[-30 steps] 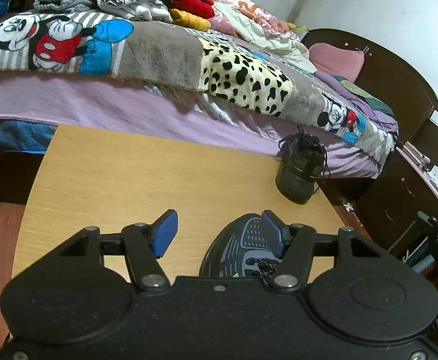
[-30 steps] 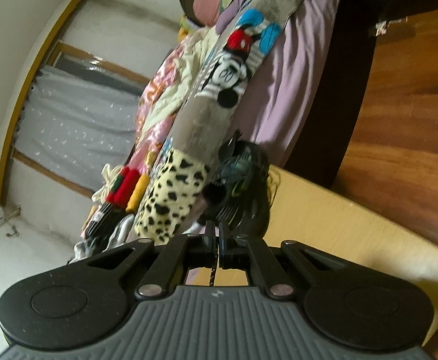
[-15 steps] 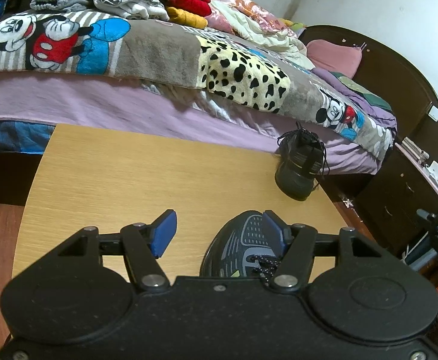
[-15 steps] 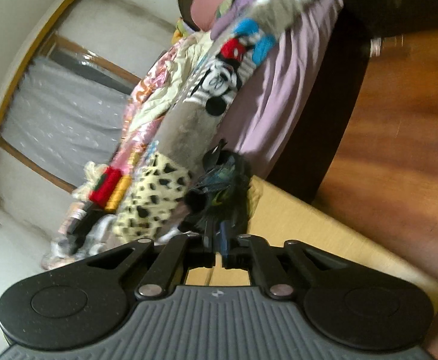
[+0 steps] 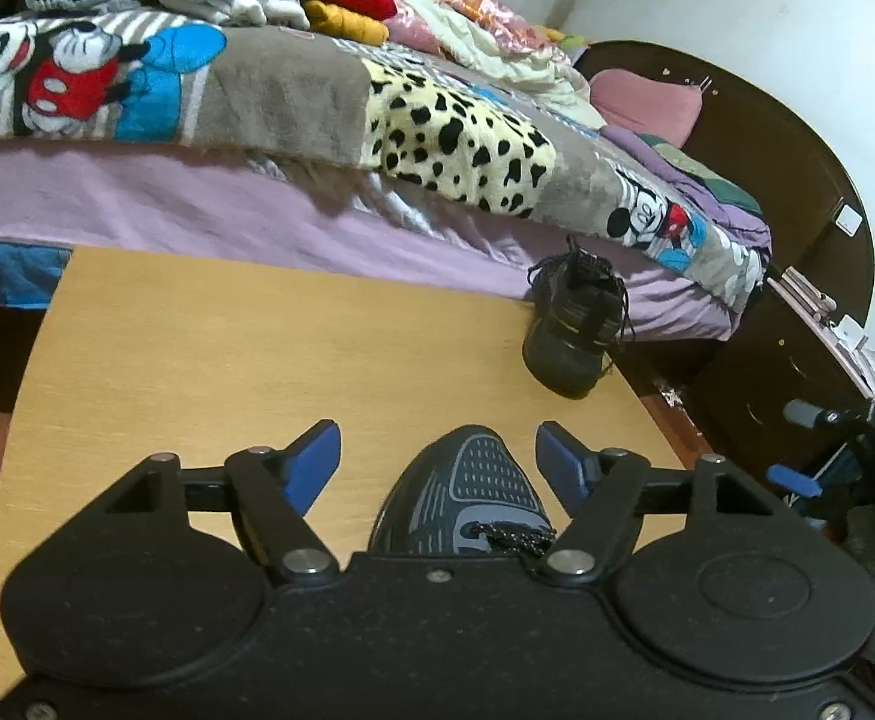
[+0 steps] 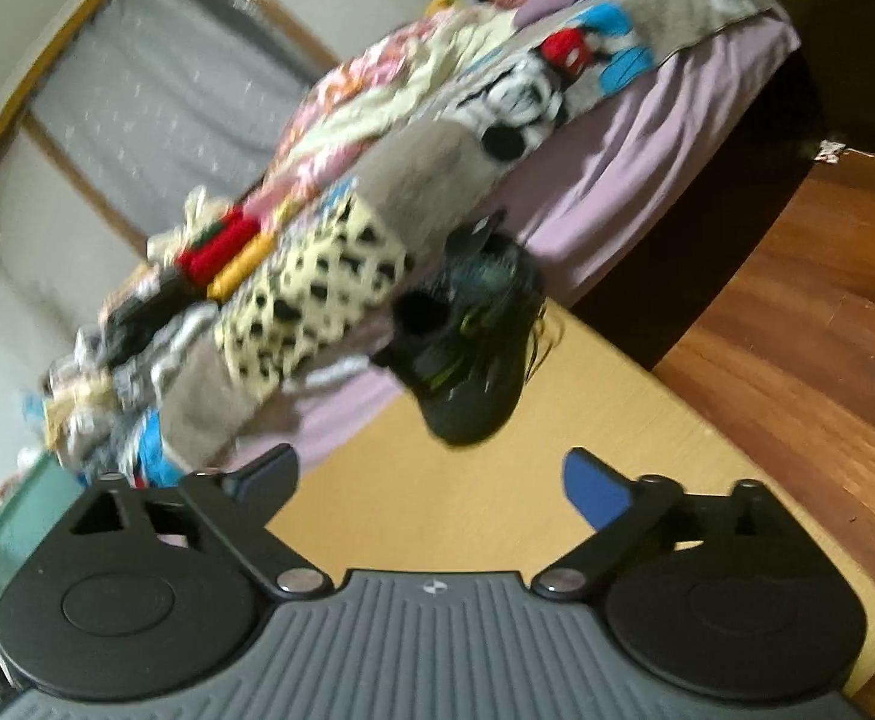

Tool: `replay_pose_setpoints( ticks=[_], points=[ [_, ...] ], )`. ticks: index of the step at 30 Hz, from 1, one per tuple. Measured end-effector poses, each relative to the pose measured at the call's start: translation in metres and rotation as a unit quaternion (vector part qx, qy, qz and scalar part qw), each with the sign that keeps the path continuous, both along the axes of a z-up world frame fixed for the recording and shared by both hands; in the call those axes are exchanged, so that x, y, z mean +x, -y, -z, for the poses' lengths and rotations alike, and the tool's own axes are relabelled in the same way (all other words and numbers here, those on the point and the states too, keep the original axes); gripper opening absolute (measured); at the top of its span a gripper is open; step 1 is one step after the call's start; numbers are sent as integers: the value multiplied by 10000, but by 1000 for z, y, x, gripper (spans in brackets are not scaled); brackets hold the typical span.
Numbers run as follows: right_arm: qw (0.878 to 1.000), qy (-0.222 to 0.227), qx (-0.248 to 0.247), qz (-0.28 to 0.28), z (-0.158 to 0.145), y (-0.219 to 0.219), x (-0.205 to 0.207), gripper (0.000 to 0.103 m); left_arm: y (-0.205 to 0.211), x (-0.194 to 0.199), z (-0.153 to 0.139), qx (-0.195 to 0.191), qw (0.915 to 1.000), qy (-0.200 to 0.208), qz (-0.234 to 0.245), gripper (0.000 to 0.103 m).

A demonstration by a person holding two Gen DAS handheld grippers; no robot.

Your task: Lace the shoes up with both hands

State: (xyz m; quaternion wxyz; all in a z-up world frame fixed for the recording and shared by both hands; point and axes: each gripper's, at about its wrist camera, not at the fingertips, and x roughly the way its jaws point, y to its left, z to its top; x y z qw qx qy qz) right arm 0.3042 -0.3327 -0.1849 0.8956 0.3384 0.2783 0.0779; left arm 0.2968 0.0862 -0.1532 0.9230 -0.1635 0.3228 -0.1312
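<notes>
Hovering low over the pale wooden tabletop (image 5: 209, 360), the left gripper (image 5: 437, 456) has its blue-padded fingers (image 5: 311, 459) spreading apart on either side of the dark grey mesh sneaker (image 5: 467, 492), whose toe sits between them without either pad touching it. A speckled black lace (image 5: 509, 537) bunches at the bottom of the tongue, right against the gripper body. The right gripper (image 6: 431, 480) is also opening, its fingers (image 6: 593, 495) wide and empty over bare tabletop, with nothing clamped in them; its view is blurred.

A second black sneaker with green trim (image 5: 578, 324) stands at the far edge of the tabletop, against the purple bedsheet (image 5: 257, 210), its laces dangling loose.

With neither gripper holding a lace, the likely trouble is regrasping. The near shoe's lace lies so close under the left gripper that the fingers may close on the mesh upper instead, or pinch nothing. With nothing steadying the shoe, a pull on the lace could drag it across the smooth tabletop. The far shoe sits near the edge and a careless nudge could tip it off.
</notes>
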Motion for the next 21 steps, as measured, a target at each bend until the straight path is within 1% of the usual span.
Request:
replay_pose_setpoints(
  ticks=[2, 5, 6, 7, 9, 10, 11, 13, 16, 19, 21],
  points=[
    [9996, -148, -138, -181, 4, -12, 3, 102, 1, 1, 2, 41, 10000, -14, 1, 75],
    [9974, -352, -328, -543, 13, -26, 5, 102, 0, 4, 7, 220, 9998, 13, 6, 79],
    [9959, -416, -416, -684, 15, -31, 6, 103, 0, 6, 10, 277, 9996, -49, -24, 83],
    [9941, -476, -531, -814, 17, -36, 6, 103, 0, 7, 11, 298, 9994, -160, -102, 83],
    [9914, -551, -718, -941, 20, -46, 6, 103, 1, 3, 7, 225, 9992, -283, -193, 86],
    [9899, -583, -814, -1005, 21, -50, 6, 103, 4, 0, 3, 263, 9991, -272, -196, 89],
    [9881, -590, -926, -1072, 20, -54, 4, 103, 8, -3, -2, 378, 9987, -262, -202, 90],
    [9836, -533, -1220, -1221, 13, -62, -2, 103, 17, -12, -13, 715, 9967, -258, -277, 91],
    [9728, -453, -1670, -1538, -11, -75, -19, 103, 28, -42, -31, 850, 9952, -272, -412, 93],
    [9689, -403, -1845, -1602, -36, -80, -54, 103, 43, -78, -43, 1048, 9921, -529, -440, 96],
    [9676, -501, -1903, -1585, -51, -81, -78, 103, 52, -100, -49, 1173, 9894, -717, -476, 97]
  ],
)
